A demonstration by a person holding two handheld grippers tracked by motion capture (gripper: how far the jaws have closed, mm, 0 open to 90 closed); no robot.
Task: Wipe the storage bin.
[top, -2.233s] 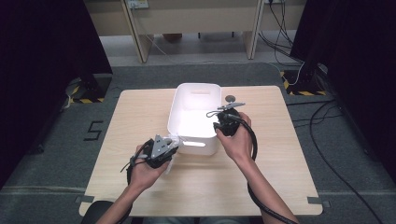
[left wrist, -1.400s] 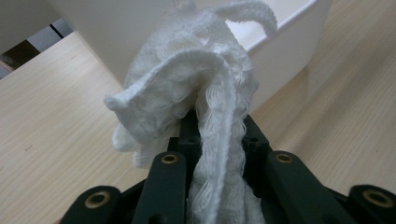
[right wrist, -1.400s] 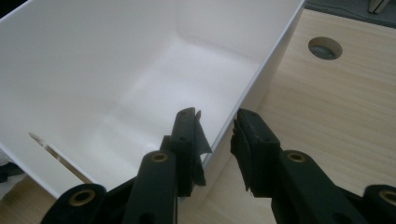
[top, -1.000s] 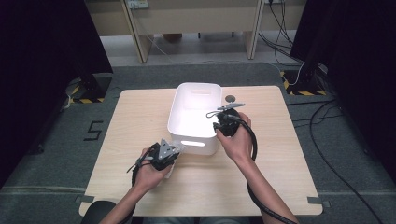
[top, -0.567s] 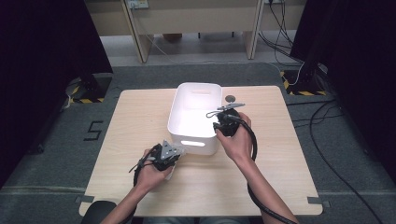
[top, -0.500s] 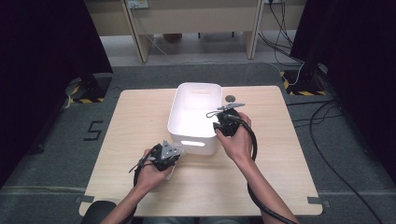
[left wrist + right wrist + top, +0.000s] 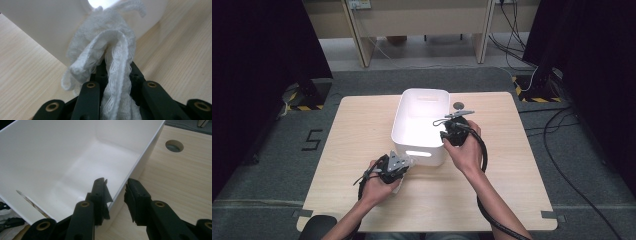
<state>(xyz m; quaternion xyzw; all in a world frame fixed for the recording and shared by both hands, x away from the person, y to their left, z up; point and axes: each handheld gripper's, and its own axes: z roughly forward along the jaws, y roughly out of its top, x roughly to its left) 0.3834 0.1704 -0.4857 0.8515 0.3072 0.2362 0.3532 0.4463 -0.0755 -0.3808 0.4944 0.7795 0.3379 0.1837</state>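
A white plastic bin (image 7: 422,94) stands in the middle of the wooden table (image 7: 357,125). My left gripper (image 7: 404,163) is at the bin's front wall, shut on a bunched white cloth (image 7: 105,45) that sticks up past its jaws close to the bin's wall (image 7: 45,22) and handle slot. My right gripper (image 7: 447,135) sits over the bin's right rim. In the right gripper view my right gripper (image 7: 116,187) has one jaw inside the bin (image 7: 62,157) and one outside, closed on the thin wall. Nothing lies inside the bin.
A round cable hole (image 7: 458,105) in the tabletop lies just right of the bin's far corner and shows as the hole (image 7: 174,146) in the right gripper view. Dark curtains flank the table, and cables lie on the floor at the right.
My left gripper with the cloth has drifted slightly right, closer to the bin's front wall. My right gripper has stayed on the rim.
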